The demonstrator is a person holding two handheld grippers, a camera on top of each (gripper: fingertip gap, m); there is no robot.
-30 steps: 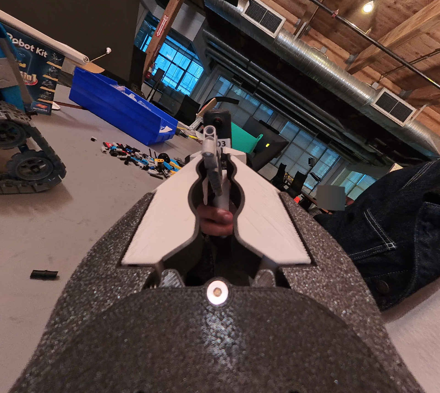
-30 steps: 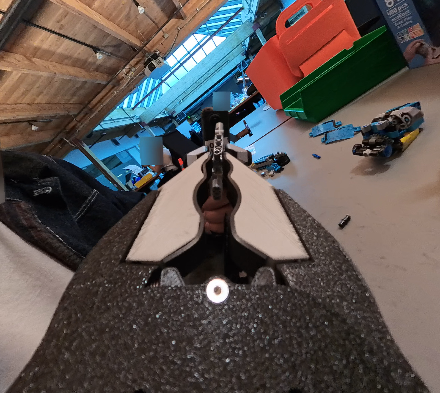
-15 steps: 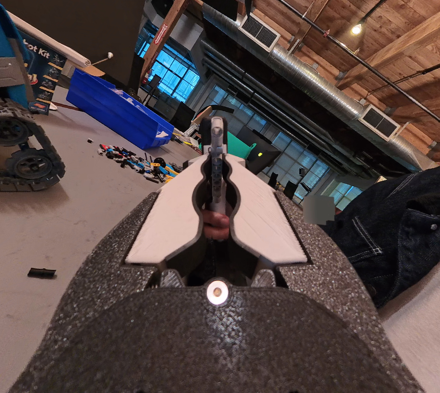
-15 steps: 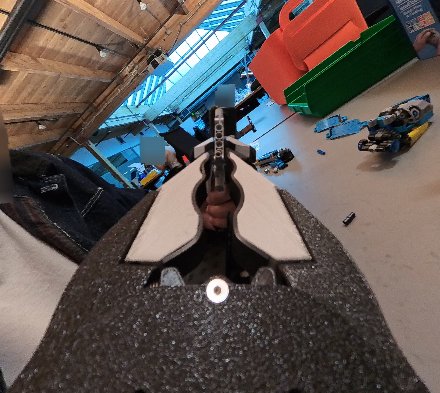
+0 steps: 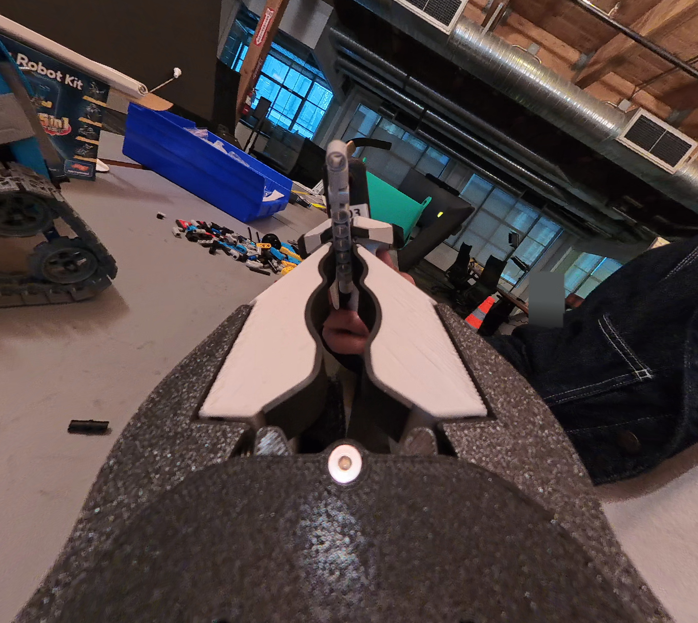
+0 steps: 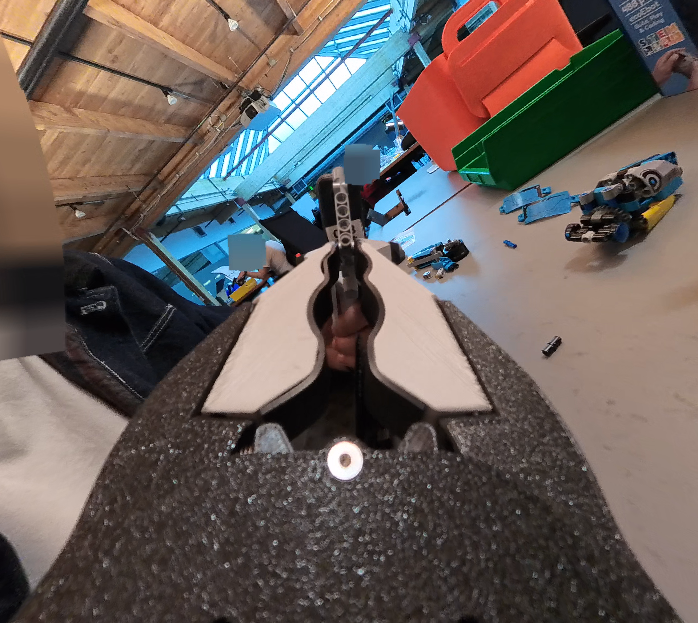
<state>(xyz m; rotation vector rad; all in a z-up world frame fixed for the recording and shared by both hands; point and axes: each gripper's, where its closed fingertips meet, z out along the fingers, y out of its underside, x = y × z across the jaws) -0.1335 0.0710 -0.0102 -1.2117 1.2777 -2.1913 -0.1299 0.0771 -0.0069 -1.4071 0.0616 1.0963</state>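
My left gripper (image 5: 342,246) is shut on a thin grey beam with holes (image 5: 336,189), held upright and seen edge-on above the table. My right gripper (image 6: 343,246) is shut on the same grey beam (image 6: 343,216), seen from its flat side. The two grippers face each other tip to tip. The right gripper's fingers (image 5: 377,233) show just behind the beam in the left wrist view. A hand (image 5: 345,331) shows through the gap below the left fingers. The beam's lower end is hidden between the fingers.
On the grey table are a blue bin (image 5: 204,163), a pile of small parts (image 5: 241,246), a tracked vehicle (image 5: 49,257) and a black pin (image 5: 88,426). The right wrist view shows a green bin (image 6: 547,136), an orange case (image 6: 491,57), a blue model (image 6: 623,204) and a denim sleeve (image 6: 124,321). My left and right fingertips are right by each other.
The beam now stands higher above both pairs of fingertips than a second ago. Both grippers stayed shut and shifted slightly.
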